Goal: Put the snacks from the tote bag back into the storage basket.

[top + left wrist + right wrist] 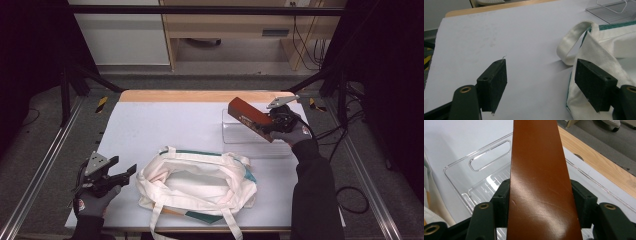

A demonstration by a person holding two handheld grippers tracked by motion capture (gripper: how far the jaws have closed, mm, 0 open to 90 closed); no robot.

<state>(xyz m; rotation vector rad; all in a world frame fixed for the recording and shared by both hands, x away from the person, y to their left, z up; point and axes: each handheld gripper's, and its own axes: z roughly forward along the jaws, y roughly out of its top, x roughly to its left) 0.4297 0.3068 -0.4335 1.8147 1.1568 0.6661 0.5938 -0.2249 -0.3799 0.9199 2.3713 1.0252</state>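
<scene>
A cream canvas tote bag (197, 185) with teal trim lies open at the table's near middle. My left gripper (122, 172) is open just left of the bag; in the left gripper view its jaws stand wide apart, with the bag's edge (599, 52) and one handle loop (569, 47) close to the right jaw. My right gripper (272, 125) is shut on a flat red-brown box (248, 116), held tilted in the air above a clear plastic tray (235, 135). In the right gripper view the box (539, 180) runs up between the jaws, over the tray (481, 170).
The white table top (165, 125) has a wooden strip (200, 96) along its far edge. Metal frame rails (45, 160) run along both sides. Cables (350, 195) lie on the floor to the right. Shelving stands behind the table.
</scene>
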